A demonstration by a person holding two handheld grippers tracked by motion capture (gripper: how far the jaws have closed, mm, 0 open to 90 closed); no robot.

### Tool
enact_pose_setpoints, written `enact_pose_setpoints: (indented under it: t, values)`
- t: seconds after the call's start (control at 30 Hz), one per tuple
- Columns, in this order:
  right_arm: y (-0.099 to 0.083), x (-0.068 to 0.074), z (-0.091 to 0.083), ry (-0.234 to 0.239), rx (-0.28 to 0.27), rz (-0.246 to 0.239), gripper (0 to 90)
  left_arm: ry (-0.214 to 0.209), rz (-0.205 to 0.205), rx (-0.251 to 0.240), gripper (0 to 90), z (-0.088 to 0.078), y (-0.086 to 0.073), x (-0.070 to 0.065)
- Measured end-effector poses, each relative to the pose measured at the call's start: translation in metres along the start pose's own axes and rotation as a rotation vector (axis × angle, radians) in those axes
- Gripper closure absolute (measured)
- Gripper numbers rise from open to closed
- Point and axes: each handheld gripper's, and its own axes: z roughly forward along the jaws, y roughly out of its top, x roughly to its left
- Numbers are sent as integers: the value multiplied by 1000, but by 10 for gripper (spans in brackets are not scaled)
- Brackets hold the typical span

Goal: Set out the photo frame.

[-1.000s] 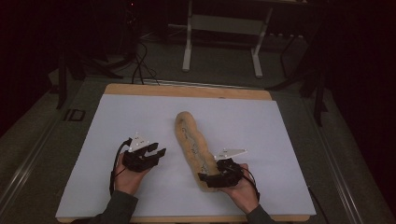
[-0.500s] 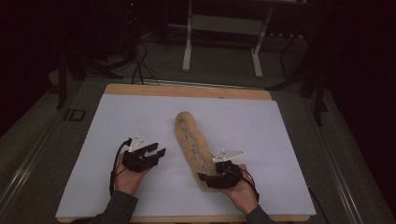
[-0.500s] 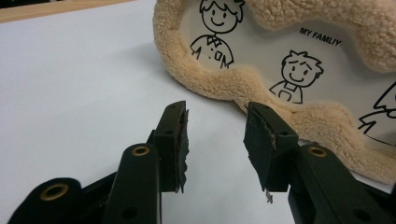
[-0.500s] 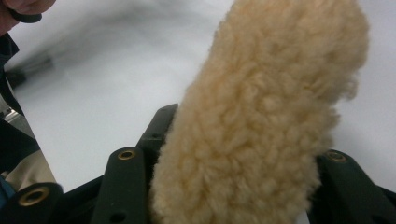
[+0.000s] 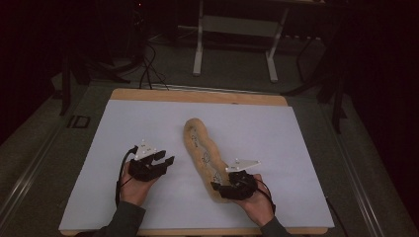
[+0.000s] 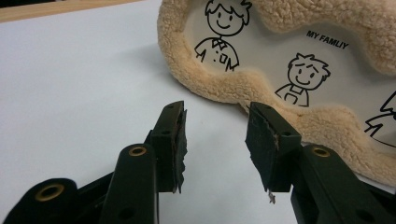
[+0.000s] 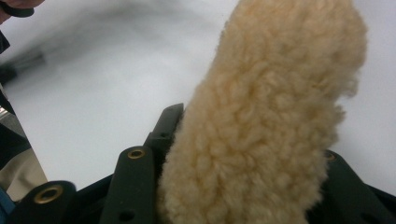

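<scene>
Fleece pad [image 5: 201, 150], long and lumpy with cartoon print, lies mid-surface [image 5: 123, 138], running from 12 toward 5 o'clock. Right hand-held gripper [image 5: 223, 188] is at the pad's near end, at 5 o'clock; its jaws have just been closing and the right gripper view has the fluffy edge [image 7: 261, 140] wedged between them, so it is grasping the pad. Left hand-held gripper [image 5: 163, 162] sits at 8 o'clock, jaws apart and empty, the pad's wavy rim [image 6: 243, 88] just ahead of its fingertips. Likely light, soft, floppy, non-slip; it will sag if lifted by one end. Best pinch the thick fleece border at both ends.
</scene>
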Motion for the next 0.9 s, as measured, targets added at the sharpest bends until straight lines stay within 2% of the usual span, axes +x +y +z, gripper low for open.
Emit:
enact_pose_setpoints:
  t: [0.63,0.9]
  values:
    - [-2,-4,-4,-23,-3,-22,628,2,-7,0,576,0,0,3]
    - [-3,-9,-6,-17,-7,-30,656,2,-9,3,576,0,0,3]
